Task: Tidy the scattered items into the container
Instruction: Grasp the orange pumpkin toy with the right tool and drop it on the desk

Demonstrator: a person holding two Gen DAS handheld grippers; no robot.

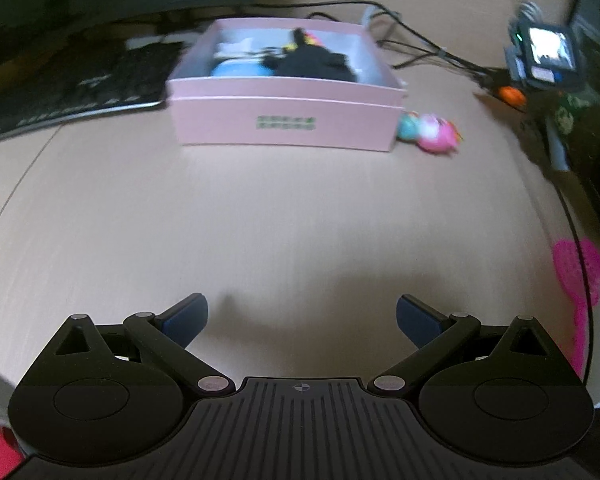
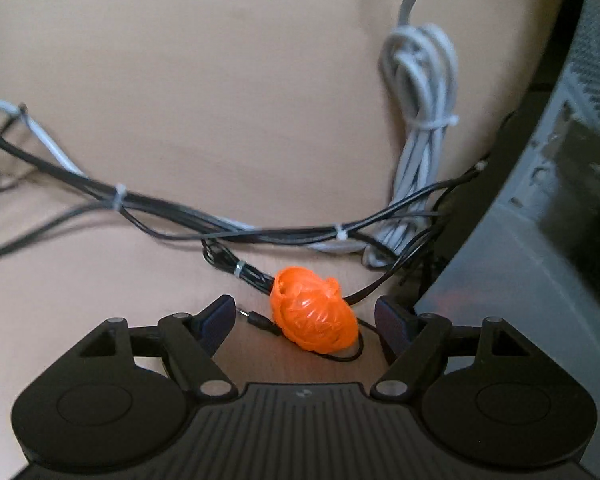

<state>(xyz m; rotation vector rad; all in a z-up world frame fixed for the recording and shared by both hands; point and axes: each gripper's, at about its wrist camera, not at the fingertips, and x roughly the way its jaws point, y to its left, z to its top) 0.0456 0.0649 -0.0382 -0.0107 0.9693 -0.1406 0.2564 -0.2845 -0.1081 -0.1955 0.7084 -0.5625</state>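
Observation:
A pink box point(image 1: 286, 120) stands on the desk ahead in the left wrist view, with a black item, a blue one and some white ones inside. A pink and teal toy point(image 1: 430, 132) lies against its right side. My left gripper point(image 1: 302, 320) hovers open over bare desk, well short of the box. In the right wrist view an orange ribbed ball point(image 2: 314, 314) lies on black cables between the open jaws of my right gripper point(image 2: 305, 316), nearer the right pad; neither pad touches it. The same orange ball point(image 1: 512, 96) shows far right beneath the right gripper's body point(image 1: 548, 56).
A black keyboard point(image 1: 60, 88) lies left of the box. Black cables point(image 2: 220, 228) and a tied grey cable bundle point(image 2: 420, 120) cross the desk around the ball. A grey computer case point(image 2: 540, 240) stands close on the right. A pink mesh item point(image 1: 580, 276) lies at the desk's right edge.

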